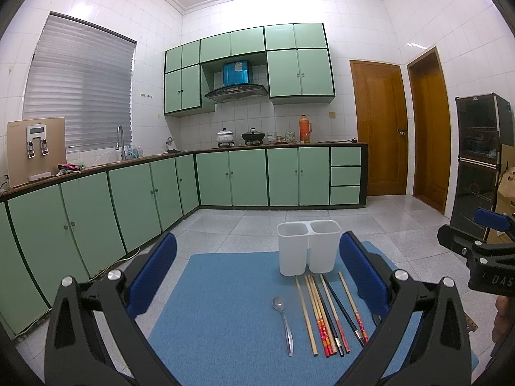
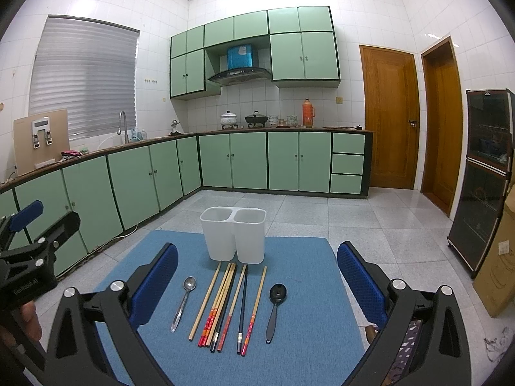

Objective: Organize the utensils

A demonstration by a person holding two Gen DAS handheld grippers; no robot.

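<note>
Chopsticks [image 2: 225, 305] lie between the right gripper's [image 2: 257, 276] spread jaws.

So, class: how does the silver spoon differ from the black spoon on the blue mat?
The silver spoon is shiny metal with a thin handle; the black spoon is dark with a thicker handle. The silver spoon lies left of the chopsticks, the black spoon right. Both lie flat, bowls toward the white holder.

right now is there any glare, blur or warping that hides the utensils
Left wrist view: fisheye bends the cabinets, but the silver spoon and chopsticks are sharp; its right finger hides the black spoon. Right wrist view: slight glare on the black spoon, all utensils clear.
</note>
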